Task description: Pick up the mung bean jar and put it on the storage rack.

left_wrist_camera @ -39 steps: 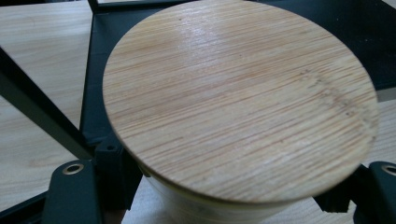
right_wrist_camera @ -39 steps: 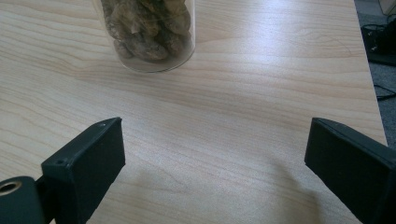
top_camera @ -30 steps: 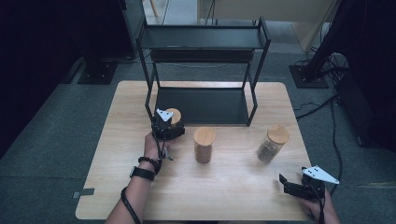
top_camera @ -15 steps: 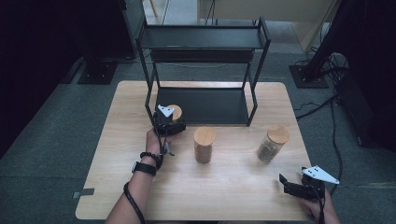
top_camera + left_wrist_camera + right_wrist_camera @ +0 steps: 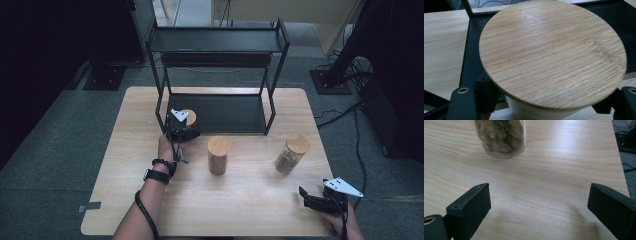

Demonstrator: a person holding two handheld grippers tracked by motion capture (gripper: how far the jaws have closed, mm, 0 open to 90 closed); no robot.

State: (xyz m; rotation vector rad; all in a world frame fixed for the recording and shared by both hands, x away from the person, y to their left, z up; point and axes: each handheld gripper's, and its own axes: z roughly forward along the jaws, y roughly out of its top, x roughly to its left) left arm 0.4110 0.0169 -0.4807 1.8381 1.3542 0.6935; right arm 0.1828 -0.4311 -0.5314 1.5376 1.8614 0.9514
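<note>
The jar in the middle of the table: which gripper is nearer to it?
Left. The left gripper, clamped on another jar, sits just up-left of the middle jar; the right gripper is open at the near-right corner.

Smooth bamboo lid (image 5: 552, 53), matt black metal rack (image 5: 220, 42), wood-grain table (image 5: 250, 200)
</note>
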